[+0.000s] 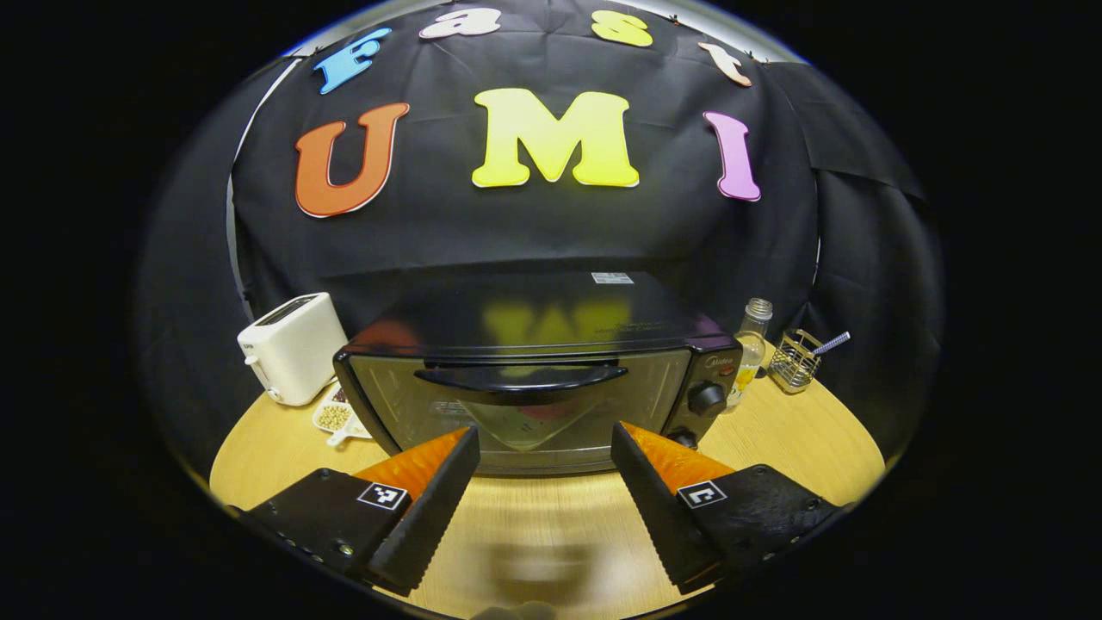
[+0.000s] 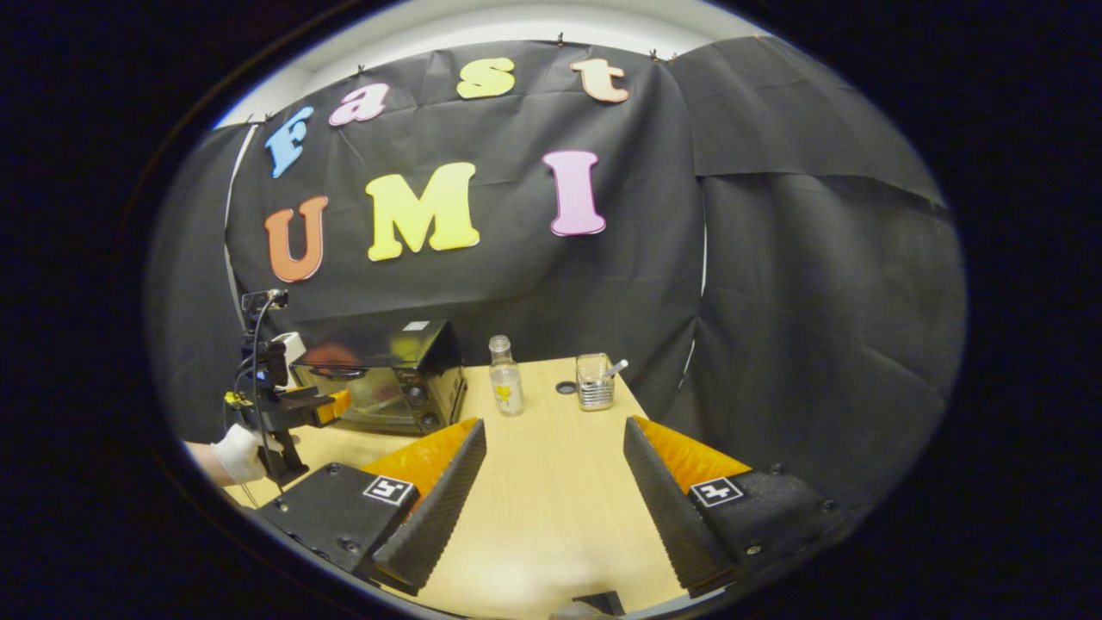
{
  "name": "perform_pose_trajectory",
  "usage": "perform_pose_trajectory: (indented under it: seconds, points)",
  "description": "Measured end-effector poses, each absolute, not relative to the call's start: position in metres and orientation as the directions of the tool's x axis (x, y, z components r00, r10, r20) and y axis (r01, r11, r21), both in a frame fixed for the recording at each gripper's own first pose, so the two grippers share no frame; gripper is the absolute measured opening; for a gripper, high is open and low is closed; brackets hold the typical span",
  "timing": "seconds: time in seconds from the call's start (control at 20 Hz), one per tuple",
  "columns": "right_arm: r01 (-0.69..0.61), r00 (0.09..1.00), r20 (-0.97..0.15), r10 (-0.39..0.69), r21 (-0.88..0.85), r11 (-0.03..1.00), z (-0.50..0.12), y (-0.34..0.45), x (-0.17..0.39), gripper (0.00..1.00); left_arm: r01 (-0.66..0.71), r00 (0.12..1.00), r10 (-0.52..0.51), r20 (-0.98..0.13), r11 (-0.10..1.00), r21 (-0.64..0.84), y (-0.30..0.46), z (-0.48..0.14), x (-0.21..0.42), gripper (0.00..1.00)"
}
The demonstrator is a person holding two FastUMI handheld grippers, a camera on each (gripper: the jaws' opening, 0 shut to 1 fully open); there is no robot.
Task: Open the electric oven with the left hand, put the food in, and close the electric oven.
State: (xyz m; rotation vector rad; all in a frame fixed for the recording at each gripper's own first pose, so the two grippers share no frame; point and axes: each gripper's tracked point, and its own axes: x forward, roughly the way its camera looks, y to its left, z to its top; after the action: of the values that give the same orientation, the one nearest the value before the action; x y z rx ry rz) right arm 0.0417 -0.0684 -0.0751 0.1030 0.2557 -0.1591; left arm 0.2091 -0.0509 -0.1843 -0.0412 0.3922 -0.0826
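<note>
The wooden table [image 1: 775, 439] spreads across the booth, round-edged and pale, and sitting square on it is the electric oven [image 1: 534, 370], black, glossy top, door shut, with its long dark handle [image 1: 525, 381] running across the upper edge of the glass. Two knobs [image 1: 706, 399] stack down its right panel. Something reddish shows dimly behind the glass, too murky to name.

To the oven's left, a white toaster [image 1: 291, 346] stands just beside it, and between the two, low on the table, lies a small white tray [image 1: 337, 418] with pale round bits in it. Off the oven's right corner there's a clear glass bottle [image 1: 752, 346] with yellowish contents, and farther right a wire basket holder [image 1: 794, 362] with a striped straw [image 1: 832, 344] poking out.

The left gripper [image 1: 544, 452] hovers right in front of the oven door, fingers spread wide, nothing between them, tips just short of the glass and below the handle. In the right gripper view it appears at the far left, carried by a white-gloved hand [image 2: 237, 455], nosed up to the oven front.

The right gripper [image 2: 555, 443] hangs well back over the open table, jaws wide apart and holding nothing, with the bottle and the wire holder ahead of it. A small dark disc [image 2: 566, 388] lies on the table between those two.
</note>
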Motion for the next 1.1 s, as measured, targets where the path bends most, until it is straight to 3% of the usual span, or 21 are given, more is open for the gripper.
perform_pose_trajectory:
  seconds: [0.5, 0.75, 1.1]
  points:
    - [0.169, 0.957, -0.252, -0.143, 0.086, 0.982, -0.071, -0.075, 0.018, 1.00, 0.090, 0.922, -0.105, -0.372, 0.994, -0.059, -0.074, -0.177, 0.187, 0.98]
    - [0.126, 0.977, -0.185, -0.109, 0.082, 0.989, -0.049, -0.085, -0.003, 1.00, 0.082, 0.958, -0.098, -0.268, 0.994, -0.071, -0.085, -0.109, 0.141, 0.98]
    - [0.048, 0.997, -0.069, -0.042, 0.088, 0.995, -0.009, -0.120, -0.054, 1.00, 0.031, 0.996, -0.035, -0.079, 0.998, -0.049, -0.089, 0.012, 0.024, 0.97]
